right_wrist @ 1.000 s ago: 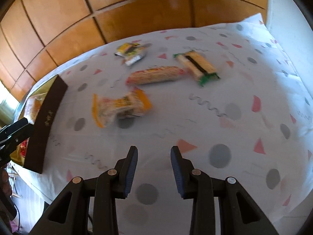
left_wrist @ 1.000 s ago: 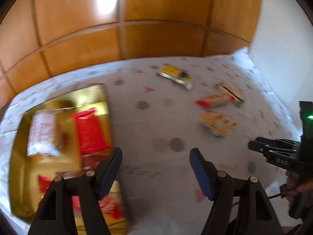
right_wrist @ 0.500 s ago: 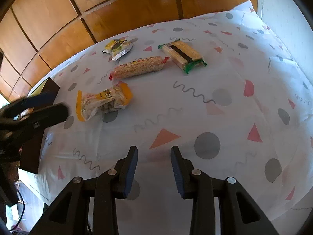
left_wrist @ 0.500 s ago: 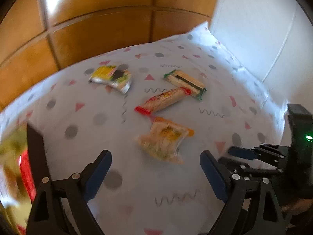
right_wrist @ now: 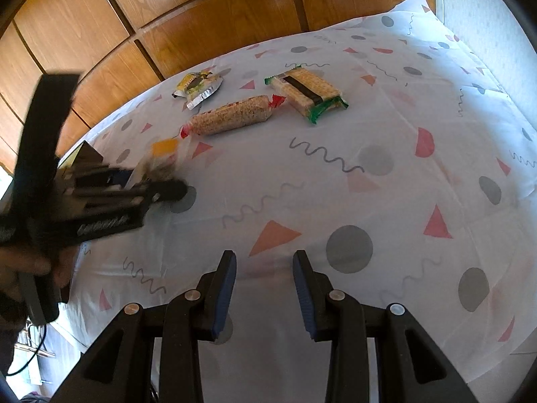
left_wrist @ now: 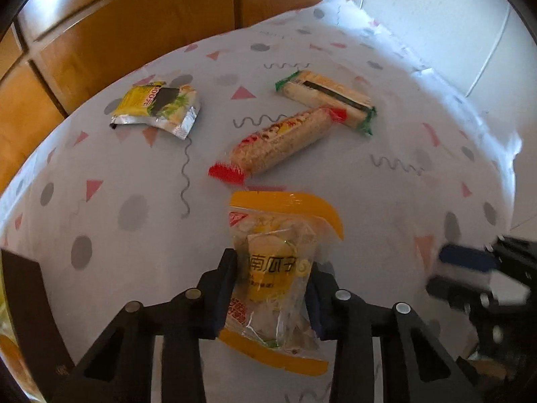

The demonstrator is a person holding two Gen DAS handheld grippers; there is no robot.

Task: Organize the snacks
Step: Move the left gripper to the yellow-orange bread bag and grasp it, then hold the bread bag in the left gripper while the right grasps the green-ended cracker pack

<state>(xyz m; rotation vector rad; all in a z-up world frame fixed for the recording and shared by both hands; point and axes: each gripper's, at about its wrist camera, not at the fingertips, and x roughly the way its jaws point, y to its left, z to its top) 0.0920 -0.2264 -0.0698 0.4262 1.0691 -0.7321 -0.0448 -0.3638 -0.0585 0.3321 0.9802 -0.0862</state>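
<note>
Left wrist view: left gripper (left_wrist: 272,285) pinched on the orange-edged clear snack packet (left_wrist: 280,268), one finger against each long side; packet lies on the patterned tablecloth (left_wrist: 386,194), its far orange end pointing away from the camera; beyond it, red-ended cereal bar (left_wrist: 280,142) lies diagonally; green-ended cracker pack (left_wrist: 327,99) just behind the bar, its near end touching or nearly touching the bar's red twist; yellow foil sachet (left_wrist: 157,107) apart, far left; dark box edge (left_wrist: 30,312) at lower left; right gripper (left_wrist: 470,268) blurred at the right edge, its state unreadable here; wooden panelling (left_wrist: 134,33) behind the table.

Right wrist view: right gripper (right_wrist: 263,294) released, blue pads parted, nothing between them, over bare tablecloth (right_wrist: 386,127); left gripper (right_wrist: 161,189) blurred at left, orange-edged clear snack packet (right_wrist: 161,159) at its tip; cereal bar (right_wrist: 231,119), cracker pack (right_wrist: 307,94) and yellow foil sachet (right_wrist: 199,87) farther back, near the wooden panelling (right_wrist: 218,16).
</note>
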